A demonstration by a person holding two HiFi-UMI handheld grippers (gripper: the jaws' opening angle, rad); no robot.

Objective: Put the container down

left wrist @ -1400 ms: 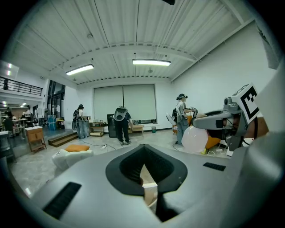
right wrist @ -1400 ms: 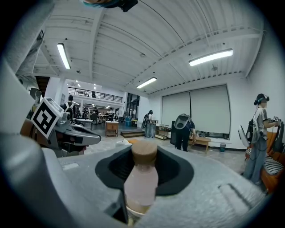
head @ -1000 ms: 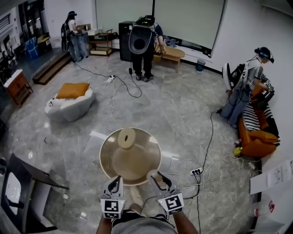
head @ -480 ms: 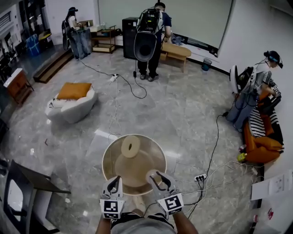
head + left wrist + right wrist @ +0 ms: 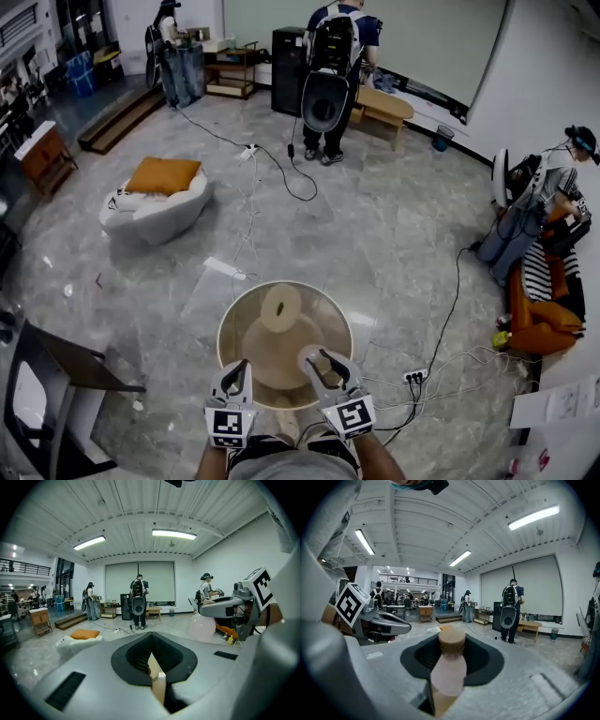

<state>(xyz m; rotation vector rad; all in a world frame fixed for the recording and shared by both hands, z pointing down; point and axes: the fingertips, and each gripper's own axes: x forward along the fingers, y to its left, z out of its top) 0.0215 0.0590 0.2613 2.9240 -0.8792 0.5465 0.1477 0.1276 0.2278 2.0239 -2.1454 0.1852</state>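
In the head view a big round tan container (image 5: 285,342) hangs above the floor in front of me, with a pale cylinder (image 5: 280,307) standing inside it. My left gripper (image 5: 235,373) grips its near rim on the left and my right gripper (image 5: 322,361) grips it on the right. The left gripper view shows the left gripper (image 5: 152,665) shut on a thin tan edge of the container (image 5: 158,686). In the right gripper view the right gripper (image 5: 449,667) is shut on a pale, tan-capped upright part of the container (image 5: 450,660). The container's underside is hidden.
A white beanbag with an orange cushion (image 5: 155,202) lies at the far left. Cables and a power strip (image 5: 415,376) run across the floor on the right. A dark table (image 5: 56,375) stands at the near left. People stand at the back (image 5: 336,75) and the right (image 5: 539,211).
I have walked forward across the floor with the container: the beanbag and the people at the back sit lower and closer in view. Both grippers keep the same hold on the rim.
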